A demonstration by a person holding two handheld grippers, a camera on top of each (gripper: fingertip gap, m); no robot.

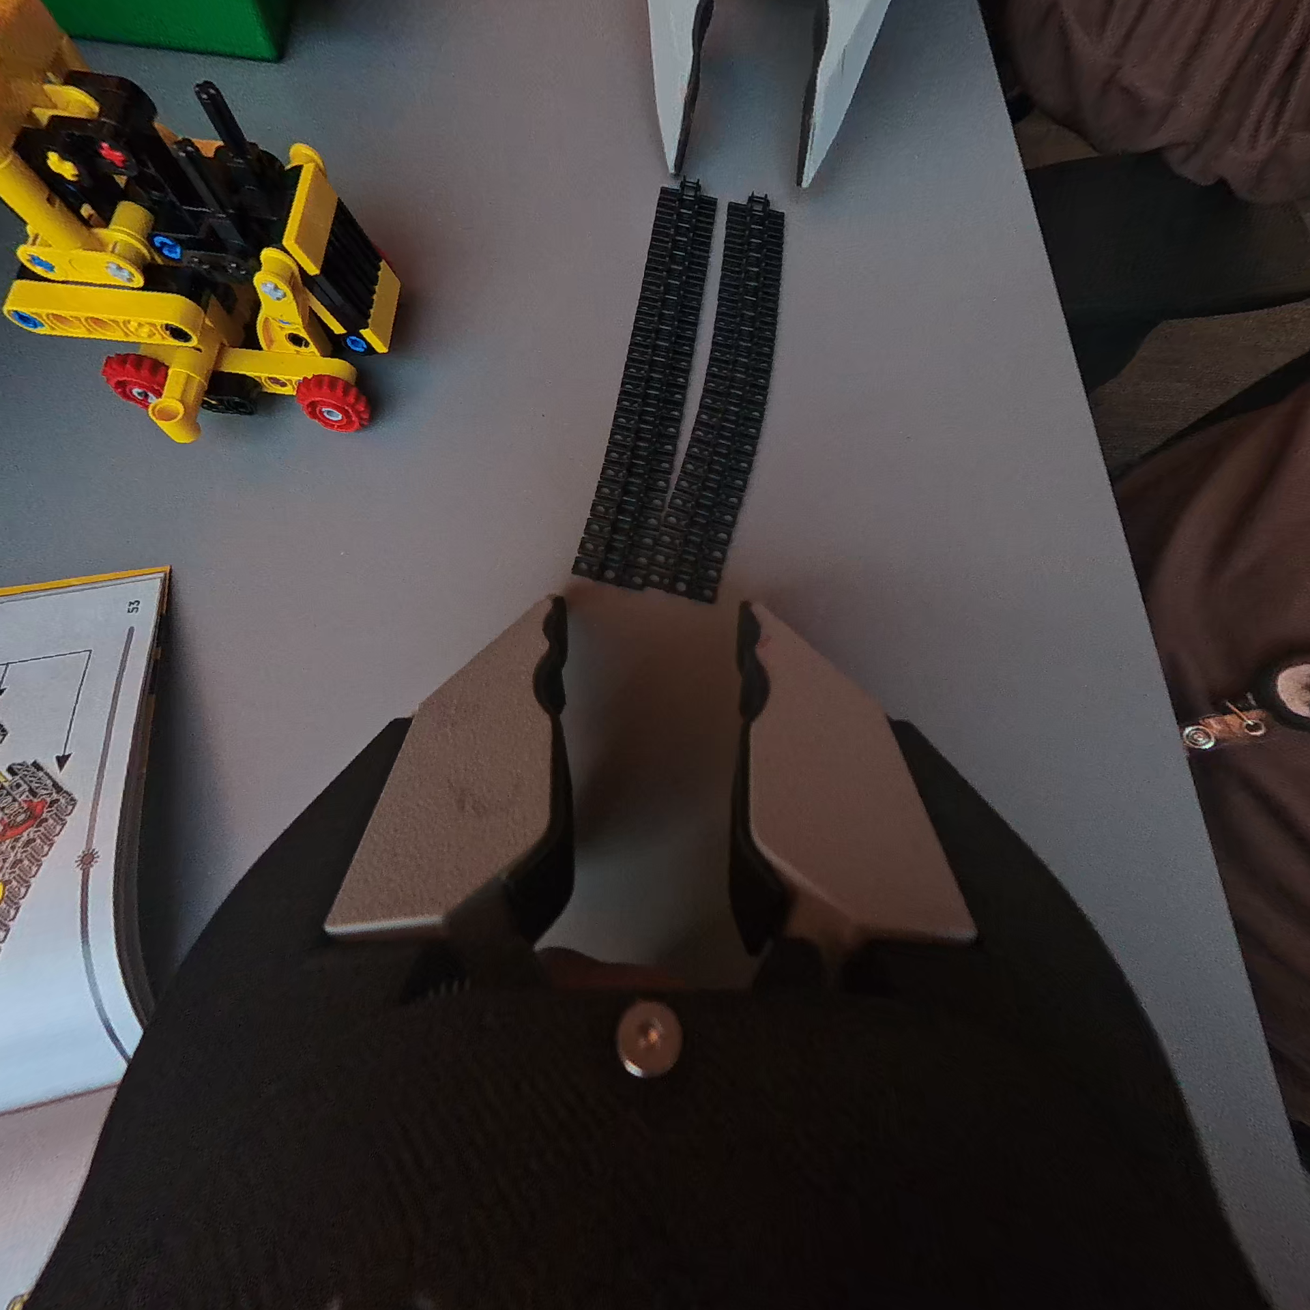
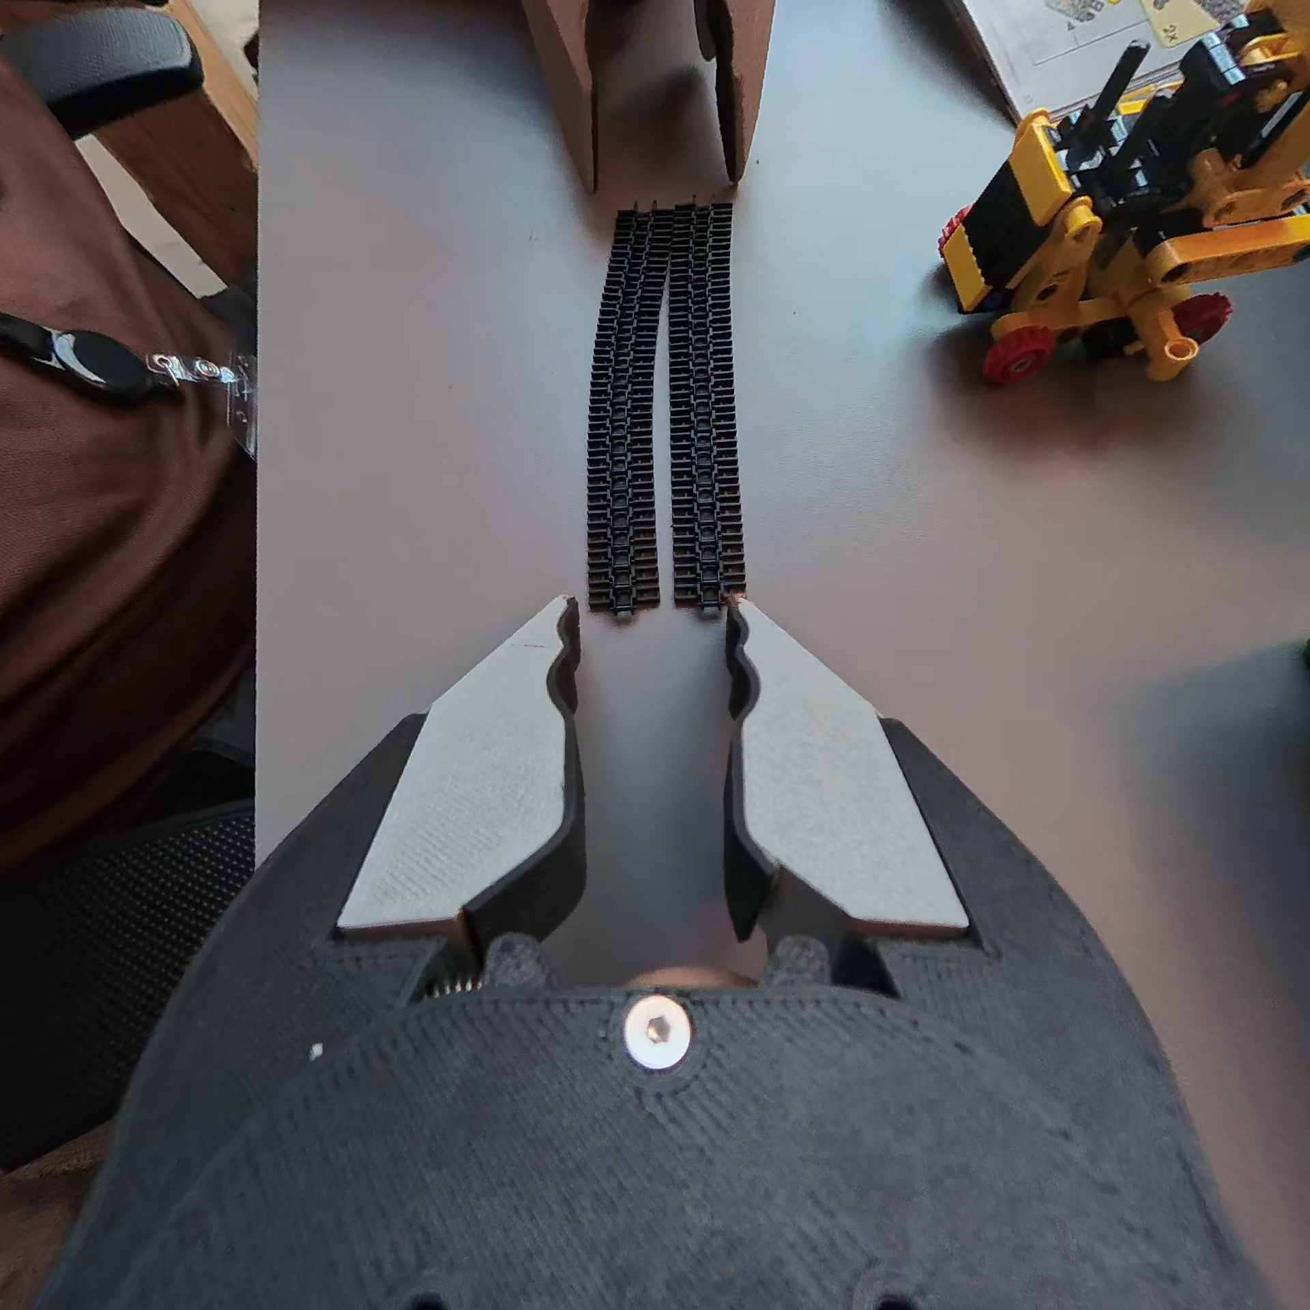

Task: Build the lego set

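Two black track strips (image 1: 680, 397) lay side by side on table (image 1: 461, 496), between left gripper (image 1: 651, 609) and right gripper (image 2: 652, 602), both spread, empty. Vehicle (image 1: 191, 269) trackless; next probably lifting one strip without kinking

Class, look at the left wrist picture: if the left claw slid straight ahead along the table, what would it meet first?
The left claw, open and empty, would probably meet the near ends of the two black track strips lying side by side just ahead. Its height above the table is unclear.
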